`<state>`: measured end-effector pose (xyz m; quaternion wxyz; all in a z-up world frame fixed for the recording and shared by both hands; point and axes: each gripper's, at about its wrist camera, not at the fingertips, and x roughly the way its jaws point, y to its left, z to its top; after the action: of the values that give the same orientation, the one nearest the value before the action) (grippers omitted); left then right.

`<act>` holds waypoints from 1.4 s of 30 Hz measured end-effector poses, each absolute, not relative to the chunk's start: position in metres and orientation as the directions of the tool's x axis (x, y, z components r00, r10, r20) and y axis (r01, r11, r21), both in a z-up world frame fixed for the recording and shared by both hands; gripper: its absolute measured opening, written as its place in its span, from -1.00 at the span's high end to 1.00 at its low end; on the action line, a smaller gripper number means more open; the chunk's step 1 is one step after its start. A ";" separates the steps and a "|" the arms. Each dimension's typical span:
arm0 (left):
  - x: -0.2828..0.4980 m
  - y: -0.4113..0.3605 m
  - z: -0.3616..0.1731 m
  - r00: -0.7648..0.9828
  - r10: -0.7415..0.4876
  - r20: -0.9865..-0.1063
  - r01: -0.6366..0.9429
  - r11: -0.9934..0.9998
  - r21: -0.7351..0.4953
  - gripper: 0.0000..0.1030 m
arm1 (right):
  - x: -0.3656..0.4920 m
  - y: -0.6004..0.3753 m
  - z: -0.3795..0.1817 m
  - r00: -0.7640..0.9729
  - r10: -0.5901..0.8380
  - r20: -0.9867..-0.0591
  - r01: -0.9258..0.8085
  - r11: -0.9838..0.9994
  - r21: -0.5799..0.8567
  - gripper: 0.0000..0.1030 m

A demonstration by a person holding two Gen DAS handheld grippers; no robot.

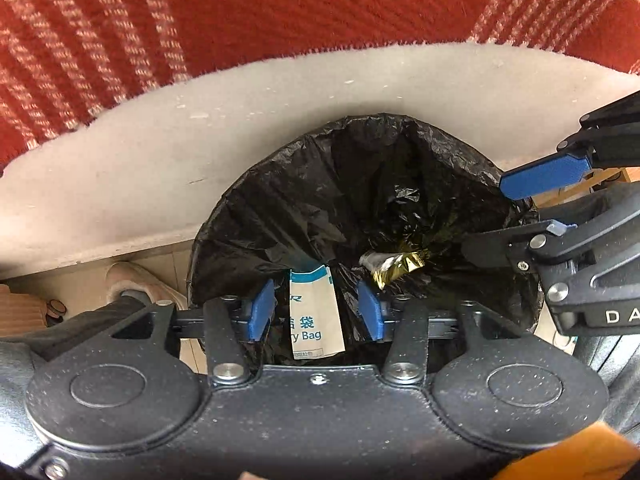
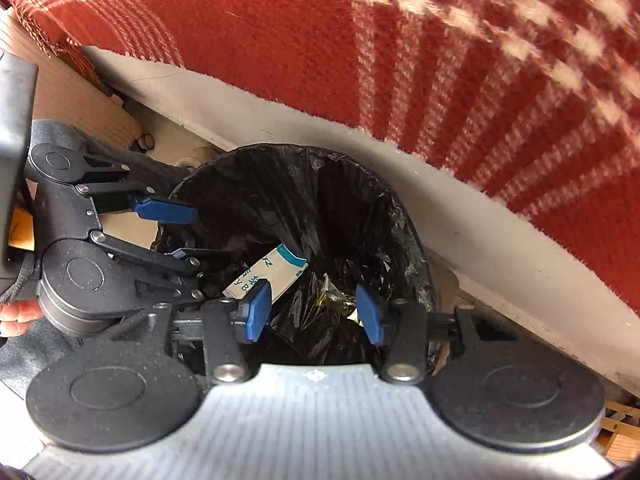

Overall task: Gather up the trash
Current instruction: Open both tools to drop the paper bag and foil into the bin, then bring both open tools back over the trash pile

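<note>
A red checked blanket (image 1: 280, 12) over a white cushion (image 1: 160, 152) lies just behind the bin (image 1: 280, 200), which is lined with a black bag. The left gripper (image 1: 316, 310) and right gripper (image 2: 316, 312) hang over the bin, jaws apart, holding nothing. Inside lie a paper bag (image 1: 314, 312), its long side pointing toward the blanket, and a gold wrapper (image 1: 394, 266).

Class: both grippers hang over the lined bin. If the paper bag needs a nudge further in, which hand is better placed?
Left. The left gripper sits open directly above the paper bag in the bin; the right gripper is over the gold wrapper.
</note>
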<state>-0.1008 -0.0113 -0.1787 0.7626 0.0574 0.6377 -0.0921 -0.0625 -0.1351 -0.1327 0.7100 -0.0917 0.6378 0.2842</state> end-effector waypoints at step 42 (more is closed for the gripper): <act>-0.050 0.023 0.068 0.790 -0.088 -0.606 0.144 0.989 0.044 -0.40 | -0.032 -0.222 0.087 0.718 0.293 -0.631 -0.357 0.934 0.027 -0.57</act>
<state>-0.0498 0.0229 0.0679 0.9451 0.0439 0.3178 -0.0614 -0.0320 -0.2221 0.0866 0.9257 -0.0483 0.3315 0.1757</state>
